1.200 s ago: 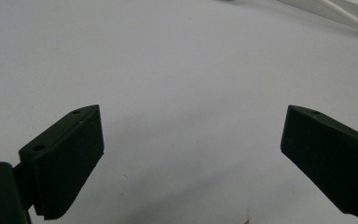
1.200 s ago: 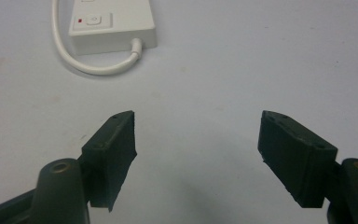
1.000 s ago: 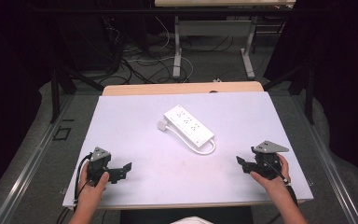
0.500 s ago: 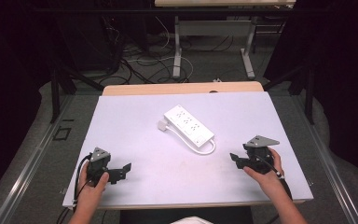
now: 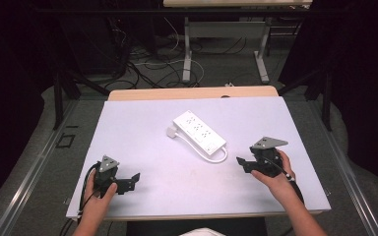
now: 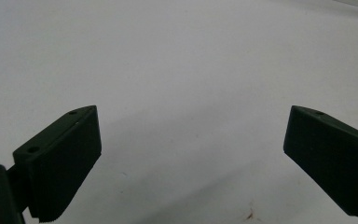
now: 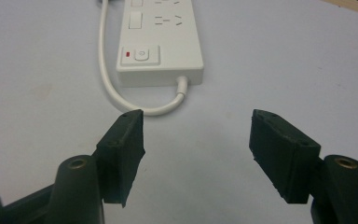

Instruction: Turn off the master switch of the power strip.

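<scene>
White cord (image 7: 121,95) loops between power strip (image 5: 199,132) and right gripper (image 7: 196,140)

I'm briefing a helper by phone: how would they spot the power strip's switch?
On the white table, find the white power strip lying slantwise near the middle. Go to its end nearest the right tool, where the white cord leaves. The switch is the rocker with a red mark, unlike the sockets beyond.

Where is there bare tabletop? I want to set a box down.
Free: the far-left stretch beyond the left claw, and the near middle between both claws. Crowded: around the power strip and its cord, close ahead of the right claw.
</scene>
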